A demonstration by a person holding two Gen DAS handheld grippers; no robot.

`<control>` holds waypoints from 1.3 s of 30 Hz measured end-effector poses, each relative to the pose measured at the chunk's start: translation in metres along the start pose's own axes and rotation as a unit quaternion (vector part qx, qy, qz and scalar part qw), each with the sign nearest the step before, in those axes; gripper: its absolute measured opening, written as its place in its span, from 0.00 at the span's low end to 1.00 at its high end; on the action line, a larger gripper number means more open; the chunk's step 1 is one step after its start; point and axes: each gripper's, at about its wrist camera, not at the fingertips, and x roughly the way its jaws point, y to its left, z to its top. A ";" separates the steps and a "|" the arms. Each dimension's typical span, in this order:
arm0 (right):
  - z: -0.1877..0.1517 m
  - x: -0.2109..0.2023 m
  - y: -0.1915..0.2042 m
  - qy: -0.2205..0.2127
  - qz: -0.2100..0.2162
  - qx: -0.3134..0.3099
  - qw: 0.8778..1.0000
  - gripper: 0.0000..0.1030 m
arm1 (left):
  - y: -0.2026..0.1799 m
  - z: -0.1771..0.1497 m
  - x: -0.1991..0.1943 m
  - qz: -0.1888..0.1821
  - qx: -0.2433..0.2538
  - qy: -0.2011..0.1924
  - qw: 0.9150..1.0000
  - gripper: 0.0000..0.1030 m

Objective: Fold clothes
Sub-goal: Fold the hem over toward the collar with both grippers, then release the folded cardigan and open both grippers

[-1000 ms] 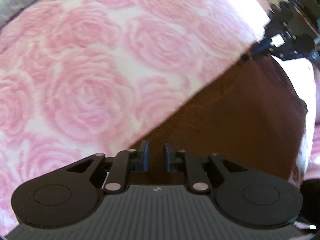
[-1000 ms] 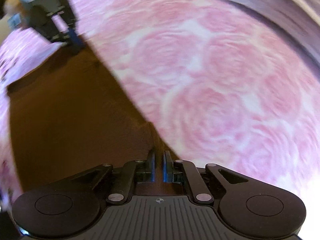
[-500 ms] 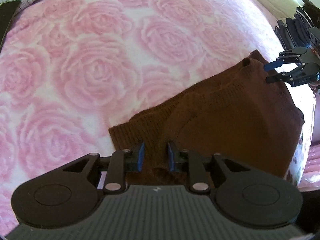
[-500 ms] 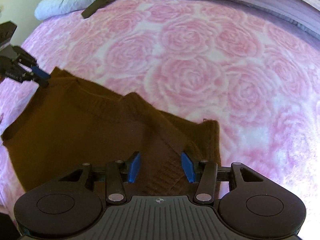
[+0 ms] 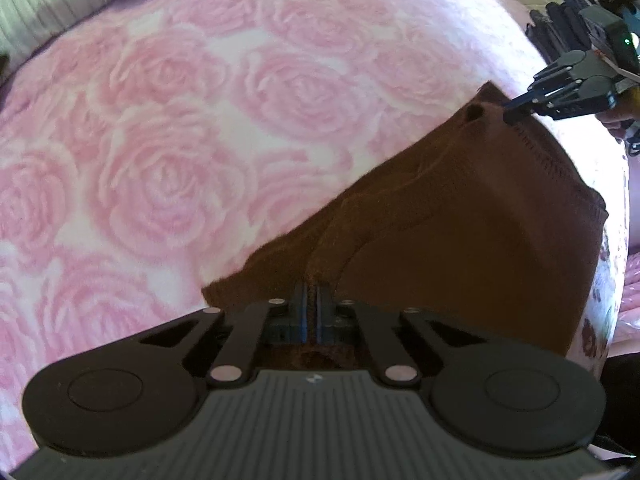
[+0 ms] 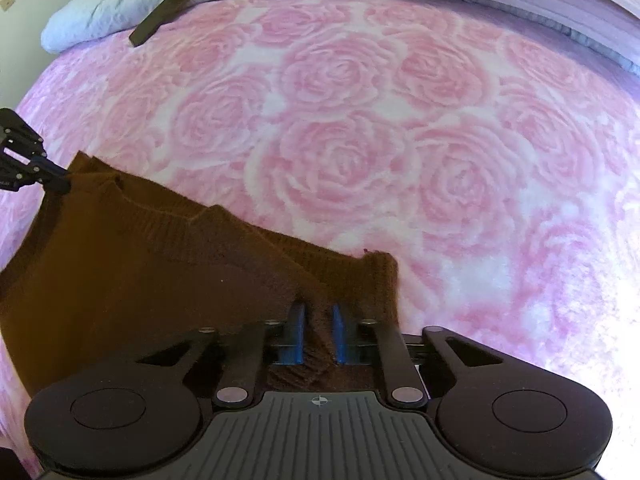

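Brown knitted sweater [image 5: 460, 240], matt and ribbed, on plush rose-patterned blanket [image 5: 180, 140].

- Left gripper [image 5: 311, 308]: black linkage arms, silver pivot pins, blue-edged pads.
- Right gripper [image 6: 318, 334]: same build (blue pads more visible).
- Each housing: grey ribbed deck, two round black caps, small centre mark.
- Right unit, seen from the left wrist view, carries a green indicator light.
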 end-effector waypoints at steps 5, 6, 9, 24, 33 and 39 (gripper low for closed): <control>0.007 0.000 -0.011 -0.008 -0.022 0.006 1.000 0.00 | 0.007 0.002 0.014 0.010 -0.008 0.006 1.000 0.01; 0.008 0.003 -0.013 -0.005 -0.019 0.008 1.000 0.00 | 0.009 0.002 0.017 0.010 -0.011 0.012 1.000 0.02; 0.011 0.005 -0.012 -0.001 -0.018 -0.008 1.000 0.01 | 0.012 0.000 0.017 0.013 -0.022 0.019 0.999 0.05; 0.004 0.019 0.053 0.000 0.017 -0.056 0.998 0.02 | -0.023 0.006 0.023 -0.004 0.004 0.007 1.000 0.11; 0.015 0.018 0.036 -0.014 -0.006 -0.046 0.999 0.02 | -0.011 0.019 0.016 0.025 -0.014 -0.004 1.000 0.08; -0.015 -0.011 0.049 -0.014 -0.006 -0.022 1.000 0.35 | -0.020 -0.010 -0.018 0.032 -0.031 0.009 0.999 0.08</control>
